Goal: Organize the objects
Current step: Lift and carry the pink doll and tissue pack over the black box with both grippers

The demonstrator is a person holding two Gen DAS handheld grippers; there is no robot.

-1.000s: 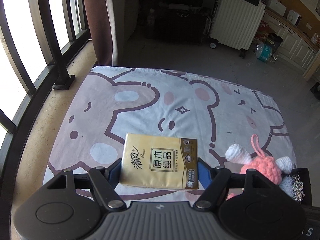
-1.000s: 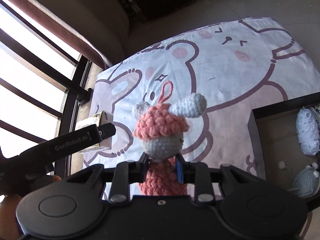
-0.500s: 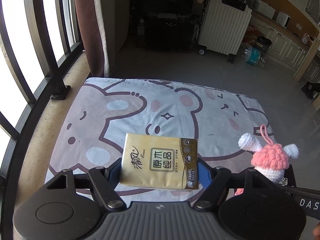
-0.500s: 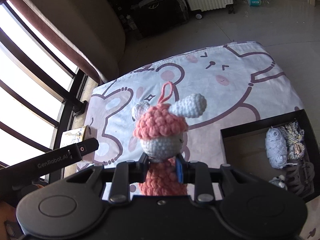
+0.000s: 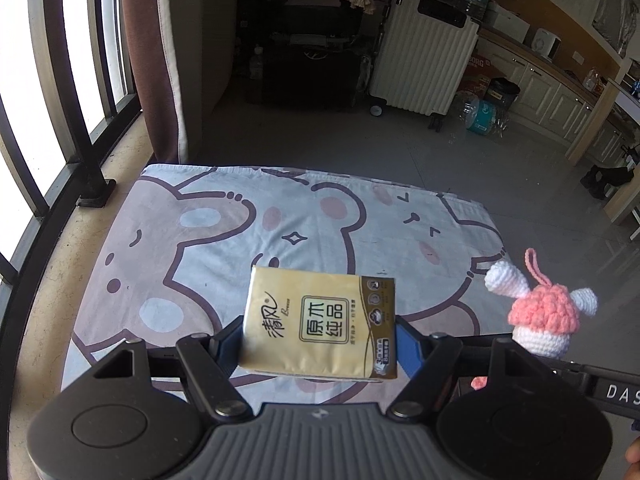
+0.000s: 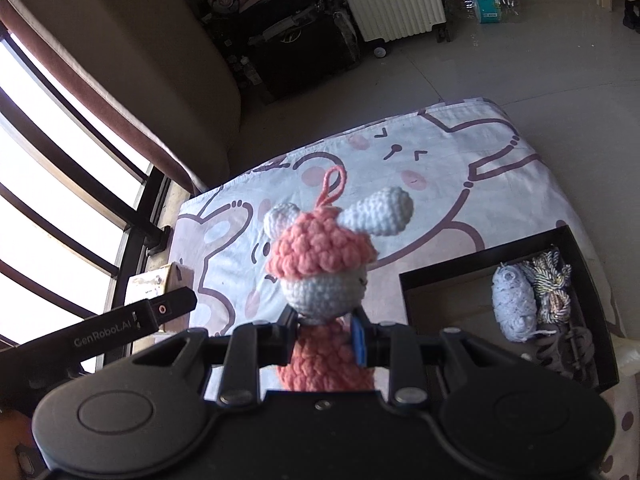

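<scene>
My left gripper point(image 5: 320, 336) is shut on a gold tissue pack point(image 5: 322, 322) and holds it high above the bear-print cloth point(image 5: 224, 224). My right gripper point(image 6: 326, 334) is shut on a pink crochet doll point(image 6: 324, 264) with white ears, held upright in the air. The doll also shows at the right of the left wrist view point(image 5: 544, 320). The tissue pack shows at the left of the right wrist view point(image 6: 158, 284), behind the left gripper's finger point(image 6: 132, 318).
A black box point(image 6: 444, 276) sits on the cloth at the right, with pale blue yarn point(image 6: 514, 306) and a twisted cord bundle point(image 6: 554, 284) inside. A window railing point(image 5: 52, 100) runs along the left. A white suitcase point(image 5: 424, 68) stands on the floor beyond.
Both grippers have risen higher above the cloth with their objects still held. The black box has come into fuller view in the right wrist view.
</scene>
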